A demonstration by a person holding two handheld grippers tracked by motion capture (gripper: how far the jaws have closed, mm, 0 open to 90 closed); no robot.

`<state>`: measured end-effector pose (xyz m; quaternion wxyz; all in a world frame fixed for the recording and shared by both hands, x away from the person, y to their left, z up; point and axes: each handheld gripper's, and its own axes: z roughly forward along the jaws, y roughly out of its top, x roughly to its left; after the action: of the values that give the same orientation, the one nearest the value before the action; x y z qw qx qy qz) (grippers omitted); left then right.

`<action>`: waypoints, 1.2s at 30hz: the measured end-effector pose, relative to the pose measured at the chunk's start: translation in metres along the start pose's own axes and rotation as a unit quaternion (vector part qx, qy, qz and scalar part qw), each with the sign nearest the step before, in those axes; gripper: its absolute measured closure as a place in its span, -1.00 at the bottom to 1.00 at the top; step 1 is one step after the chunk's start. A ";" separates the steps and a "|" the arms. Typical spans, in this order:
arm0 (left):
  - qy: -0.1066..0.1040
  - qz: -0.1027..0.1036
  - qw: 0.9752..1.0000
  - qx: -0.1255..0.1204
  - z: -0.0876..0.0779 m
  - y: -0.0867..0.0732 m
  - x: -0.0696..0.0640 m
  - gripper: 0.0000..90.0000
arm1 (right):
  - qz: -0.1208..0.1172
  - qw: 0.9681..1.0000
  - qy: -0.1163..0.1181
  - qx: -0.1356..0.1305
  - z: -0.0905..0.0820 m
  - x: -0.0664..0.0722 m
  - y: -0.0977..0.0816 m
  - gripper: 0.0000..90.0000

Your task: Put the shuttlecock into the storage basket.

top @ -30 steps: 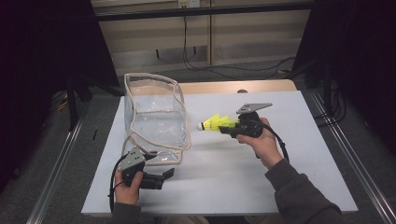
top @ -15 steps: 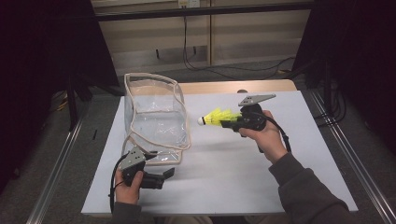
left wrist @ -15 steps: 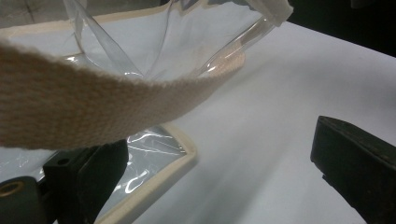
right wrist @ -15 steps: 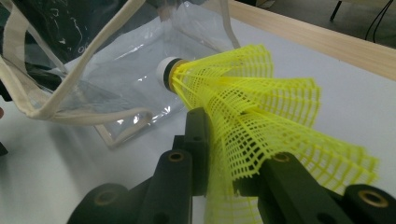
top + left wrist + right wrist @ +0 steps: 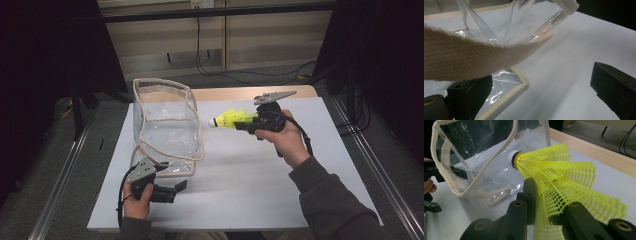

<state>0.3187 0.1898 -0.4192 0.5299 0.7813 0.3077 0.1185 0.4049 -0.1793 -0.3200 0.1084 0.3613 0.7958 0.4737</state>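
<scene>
White table under dim light: the right gripper was clamped on the shuttlecock by its skirt, held aloft beside the bag. It looked feather-light and crushable (mesh skirt flexes), while the left gripper sat with jaws apart near the bag's base.

shuttlecock skirt cut off at the bottom edge, bag top cropped, strap blurred up close
</scene>
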 end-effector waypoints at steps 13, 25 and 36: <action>0.001 0.000 1.000 0.001 0.000 0.000 0.000 -0.91 | 0.002 1.000 -0.007 -0.007 -0.011 -0.005 0.013 0.76; 0.002 0.000 1.000 0.001 0.000 0.000 0.000 -0.91 | -0.015 1.000 -0.005 -0.002 -0.008 0.004 0.026 0.76; 0.002 -0.001 1.000 0.000 -0.001 0.000 0.000 -0.91 | -0.030 1.000 -0.002 0.007 -0.007 0.011 0.038 0.76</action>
<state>0.3182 0.1900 -0.4189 0.5292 0.7811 0.3091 0.1195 0.4113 -0.1656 -0.2830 0.1213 0.3386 0.8098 0.4636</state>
